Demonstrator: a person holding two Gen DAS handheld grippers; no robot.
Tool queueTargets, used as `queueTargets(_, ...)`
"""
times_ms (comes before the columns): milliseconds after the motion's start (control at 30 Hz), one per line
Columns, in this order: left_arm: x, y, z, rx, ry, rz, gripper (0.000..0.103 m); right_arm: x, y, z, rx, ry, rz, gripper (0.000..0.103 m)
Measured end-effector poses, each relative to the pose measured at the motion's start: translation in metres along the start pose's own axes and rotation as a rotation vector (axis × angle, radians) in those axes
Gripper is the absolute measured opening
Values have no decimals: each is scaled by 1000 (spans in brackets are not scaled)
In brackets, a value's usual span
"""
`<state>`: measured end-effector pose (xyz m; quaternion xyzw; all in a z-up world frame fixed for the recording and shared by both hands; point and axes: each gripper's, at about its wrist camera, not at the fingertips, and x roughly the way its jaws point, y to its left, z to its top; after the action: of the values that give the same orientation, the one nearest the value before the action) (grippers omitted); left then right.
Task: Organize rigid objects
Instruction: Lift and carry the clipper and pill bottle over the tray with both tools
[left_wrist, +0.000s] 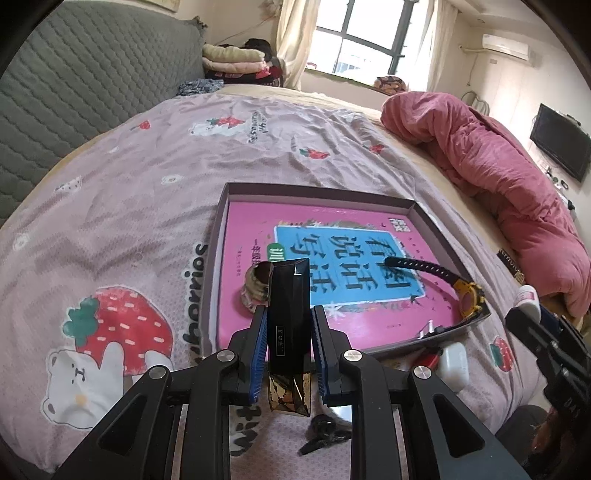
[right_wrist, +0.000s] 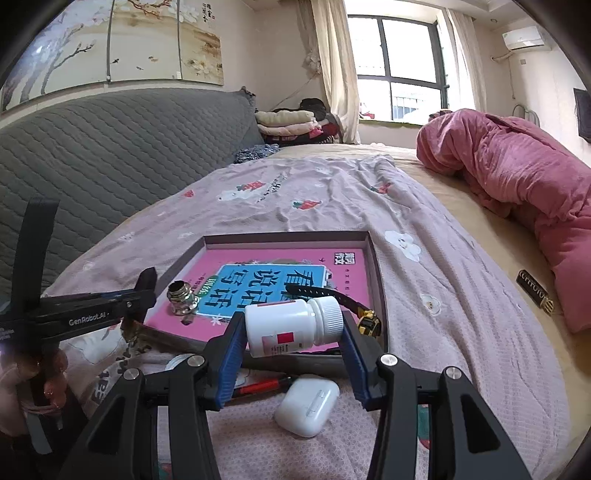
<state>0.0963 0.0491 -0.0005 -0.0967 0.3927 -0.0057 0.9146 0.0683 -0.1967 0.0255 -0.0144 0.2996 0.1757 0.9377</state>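
Note:
My left gripper is shut on a black faceted stick with a gold base, held upright over the near left corner of the shallow box tray. In the tray lie a pink book, a small brass-topped glass bottle and a yellow watch with a black strap. My right gripper is shut on a white pill bottle, held on its side above the tray's near edge. The left gripper shows at the left of the right wrist view.
On the strawberry-print sheet just in front of the tray lie a white earbud case, a red pen and a small black clip. A rolled pink quilt fills the right side, with a black tag near it. A grey headboard stands at the left.

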Motion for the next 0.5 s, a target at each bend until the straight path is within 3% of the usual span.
queueTargets(500, 2, 19, 3, 1, -40, -38, 23, 5, 4, 21, -16, -15, -54, 49)
